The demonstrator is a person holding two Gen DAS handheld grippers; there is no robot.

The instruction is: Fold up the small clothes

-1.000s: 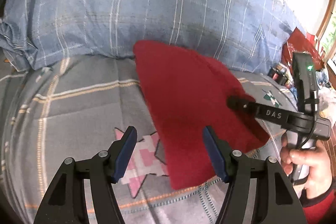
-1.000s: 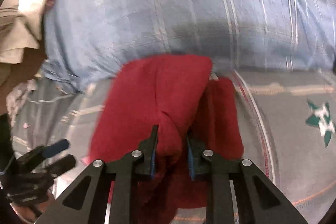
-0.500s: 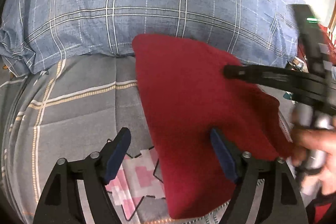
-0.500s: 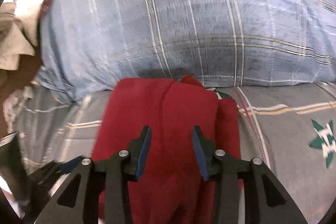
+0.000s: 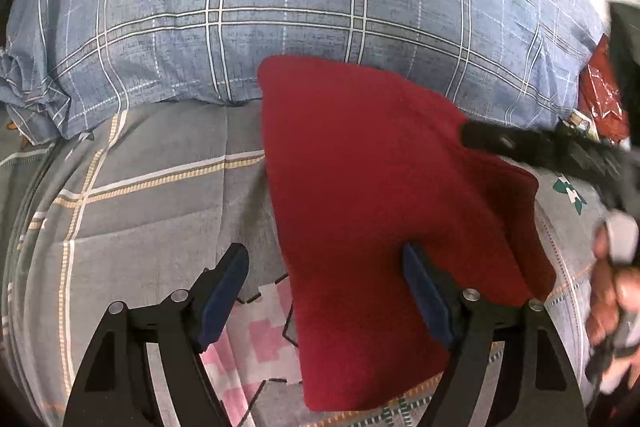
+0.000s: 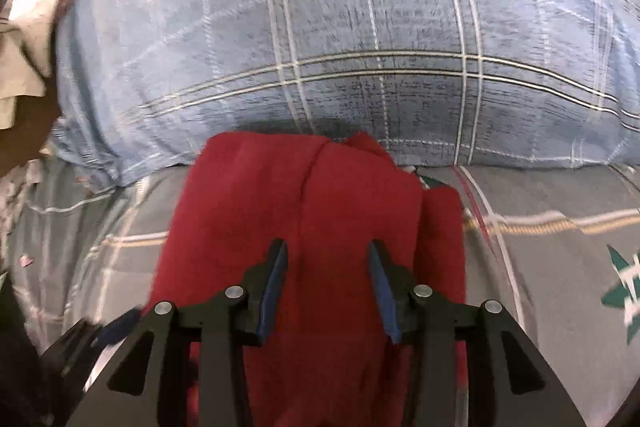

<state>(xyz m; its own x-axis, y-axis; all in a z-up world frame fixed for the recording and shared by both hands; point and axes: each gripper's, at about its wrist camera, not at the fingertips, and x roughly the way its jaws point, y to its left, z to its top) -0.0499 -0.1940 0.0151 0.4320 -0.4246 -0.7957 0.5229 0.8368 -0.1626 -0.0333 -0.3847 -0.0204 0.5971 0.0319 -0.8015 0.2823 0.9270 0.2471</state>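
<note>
while a folded red garment (image 5: 384, 211) lies mid-frame on the grey bedspread (image 5: 152, 203), below the blue plaid pillow (image 5: 304, 7); right gripper (image 6: 327, 269) has just been opening, apparently releasing it; left gripper (image 5: 324, 275) gapes wide, empty.

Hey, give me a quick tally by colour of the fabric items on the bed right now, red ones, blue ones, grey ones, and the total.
Red: 1, the folded red garment
Blue: 1, the blue plaid pillow
Grey: 1, the grey checked bedsheet
Total: 3
</note>
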